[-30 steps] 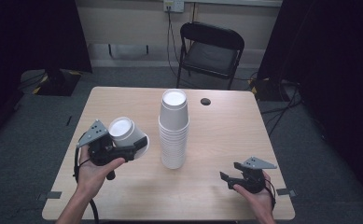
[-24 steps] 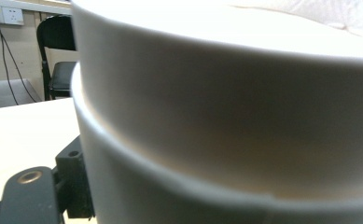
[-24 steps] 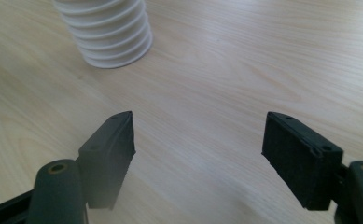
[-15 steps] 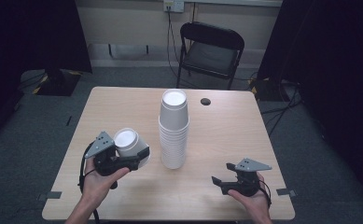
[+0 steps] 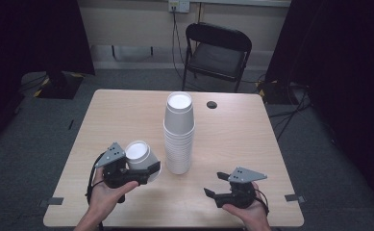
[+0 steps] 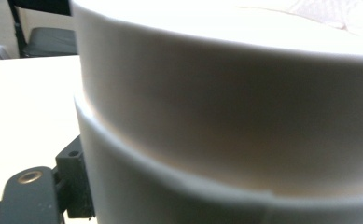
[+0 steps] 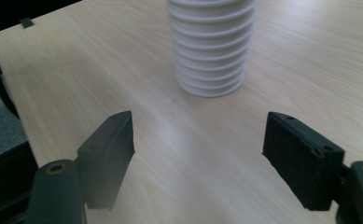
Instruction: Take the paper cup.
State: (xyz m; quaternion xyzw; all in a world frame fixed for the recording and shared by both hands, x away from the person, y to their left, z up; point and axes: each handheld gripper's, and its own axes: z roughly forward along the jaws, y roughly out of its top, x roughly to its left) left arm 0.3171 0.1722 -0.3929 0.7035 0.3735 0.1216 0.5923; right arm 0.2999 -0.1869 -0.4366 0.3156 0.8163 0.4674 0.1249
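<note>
On the near left of the table [image 5: 107, 110], the left gripper [image 5: 146, 169] has its jaws closed round a single white cup [image 5: 137, 153], held upside down with its base up, just beside the tall stack [image 5: 179, 134] at mid-table. Over on the near right, the right gripper [image 5: 214, 184] hovers low with nothing between its jaws, which stand wide and have just eased in a touch; in the right gripper view they frame bare wood short of the stack's foot [image 7: 211, 51]. Looks like the cup is being set down on its rim. To do it well: bring it down level so the whole rim lands at once, keep it off the stack, and only then loosen the jaws, gently, because foam tips easily.
</note>
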